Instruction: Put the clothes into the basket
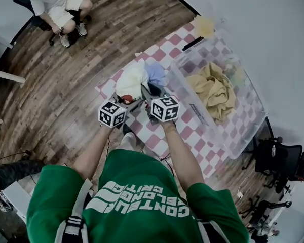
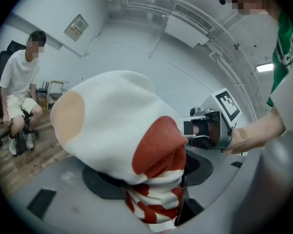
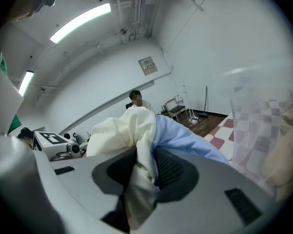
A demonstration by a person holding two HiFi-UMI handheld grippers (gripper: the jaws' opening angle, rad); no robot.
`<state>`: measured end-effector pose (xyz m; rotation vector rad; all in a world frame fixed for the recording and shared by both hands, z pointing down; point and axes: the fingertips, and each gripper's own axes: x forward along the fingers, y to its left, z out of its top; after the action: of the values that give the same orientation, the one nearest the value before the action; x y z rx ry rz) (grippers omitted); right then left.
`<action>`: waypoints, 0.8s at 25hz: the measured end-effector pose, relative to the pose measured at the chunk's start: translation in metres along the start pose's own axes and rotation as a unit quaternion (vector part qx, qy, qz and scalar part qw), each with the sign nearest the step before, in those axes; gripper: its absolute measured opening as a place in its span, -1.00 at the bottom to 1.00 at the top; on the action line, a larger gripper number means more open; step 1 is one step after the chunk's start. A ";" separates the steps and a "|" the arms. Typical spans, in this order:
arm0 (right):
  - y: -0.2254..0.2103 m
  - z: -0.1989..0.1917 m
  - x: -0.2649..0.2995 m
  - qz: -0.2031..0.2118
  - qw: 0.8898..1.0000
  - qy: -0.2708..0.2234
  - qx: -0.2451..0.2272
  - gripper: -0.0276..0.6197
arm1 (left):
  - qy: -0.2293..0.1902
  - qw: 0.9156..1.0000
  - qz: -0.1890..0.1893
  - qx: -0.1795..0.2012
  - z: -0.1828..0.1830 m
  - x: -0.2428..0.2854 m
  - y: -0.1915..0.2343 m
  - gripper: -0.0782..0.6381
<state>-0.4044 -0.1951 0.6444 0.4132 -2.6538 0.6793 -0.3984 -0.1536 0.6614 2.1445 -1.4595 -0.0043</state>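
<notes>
Above the checked cloth (image 1: 200, 140), short of the basket (image 1: 195, 105), my left gripper (image 2: 158, 199) clamps the white-and-red garment (image 2: 112, 126) and my right gripper (image 3: 139, 179) pinches cream-and-blue cloth (image 3: 136, 126). Hanging folds, possibly tangled together, could snag the rim and spill outside.

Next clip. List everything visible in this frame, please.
white and red garment: one, white with red stripes, in the left claw
cream and blue cloth: one bundle, in the right claw
yellow clothes: one heap, inside the clear basket
clear basket: one, transparent, on the checked cloth
checked cloth: one, pink and white, under the basket
seated person: one, white clothes, top left
left claw: one, grey, shut on the garment
right claw: one, grey, shut on the cloth
</notes>
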 end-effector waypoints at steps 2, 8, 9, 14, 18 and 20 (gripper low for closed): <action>0.009 0.021 -0.006 0.004 1.000 -0.020 -0.015 -0.58 | -0.015 1.000 0.001 0.021 0.020 -0.005 -0.004 0.01; 0.034 0.090 -0.024 0.018 0.995 -0.083 -0.055 -0.58 | -0.062 0.995 0.008 0.083 0.089 -0.018 -0.018 0.00; 0.038 0.102 -0.028 0.021 0.993 -0.094 -0.063 -0.58 | -0.072 0.993 0.010 0.094 0.101 -0.020 -0.021 0.00; 0.058 0.164 -0.052 0.030 0.982 -0.150 -0.108 -0.58 | -0.115 0.982 0.017 0.151 0.162 -0.028 -0.041 0.00; 0.070 0.206 -0.076 0.030 0.972 -0.190 -0.136 -0.58 | -0.138 0.972 0.018 0.190 0.205 -0.032 -0.061 0.00; 0.072 0.228 -0.087 0.029 0.966 -0.212 -0.145 -0.58 | -0.150 0.966 0.016 0.210 0.227 -0.031 -0.070 -0.01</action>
<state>-0.4165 -0.2336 0.3931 0.4364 -3.1175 0.2215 -0.4182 -0.2059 0.4282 2.5446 -1.7968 -0.0089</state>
